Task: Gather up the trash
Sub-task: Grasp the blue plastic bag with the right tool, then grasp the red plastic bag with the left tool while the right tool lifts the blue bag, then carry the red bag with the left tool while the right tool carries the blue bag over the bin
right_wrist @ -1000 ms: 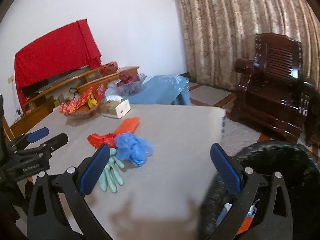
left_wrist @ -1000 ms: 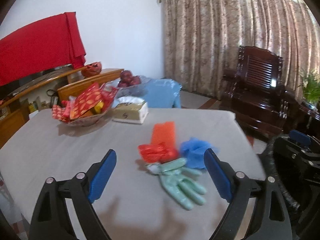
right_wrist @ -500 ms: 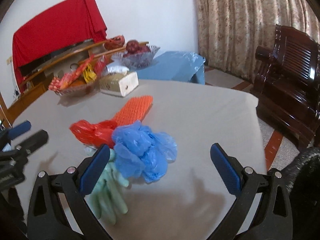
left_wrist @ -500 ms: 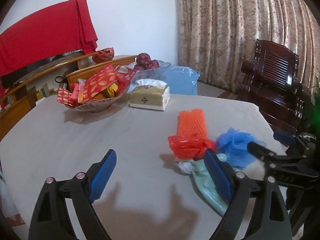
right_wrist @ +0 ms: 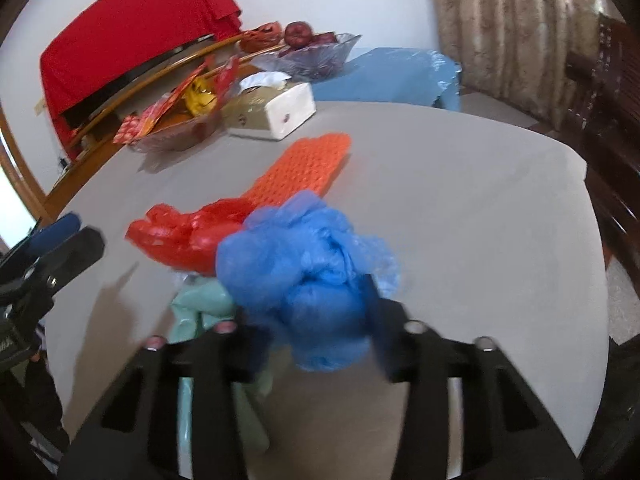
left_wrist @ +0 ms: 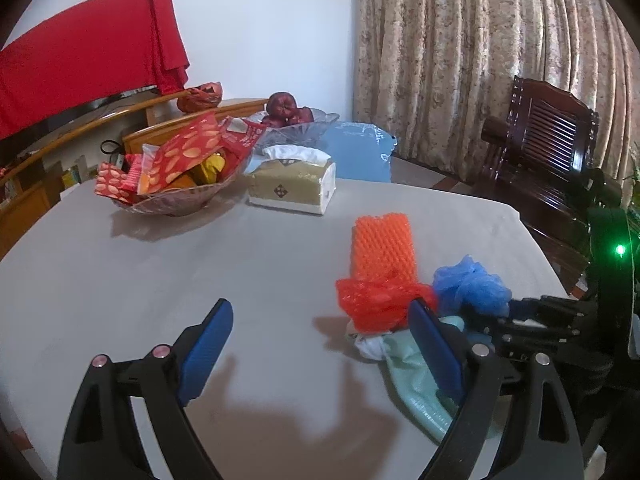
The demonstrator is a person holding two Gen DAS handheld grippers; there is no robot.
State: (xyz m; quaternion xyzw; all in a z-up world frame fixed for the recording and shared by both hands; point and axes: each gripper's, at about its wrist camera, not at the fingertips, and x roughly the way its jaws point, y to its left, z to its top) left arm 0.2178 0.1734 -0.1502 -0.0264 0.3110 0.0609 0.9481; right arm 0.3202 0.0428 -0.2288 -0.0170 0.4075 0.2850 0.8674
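I have open surface [left_wrist: 140, 280] to the near left and centre, and more bare surface to the right of the trash. Far left, a snack bowl [left_wrist: 176, 204] and tissue box [left_wrist: 292, 188] block the way; the trash pile crowds the near right.

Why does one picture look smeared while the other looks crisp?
Right wrist view: the blue plastic bag and the jaws closing around it are motion-blurred. Left wrist view: sharp, with clear jaw shadows on the table; its fisheye lens bends the curtain.
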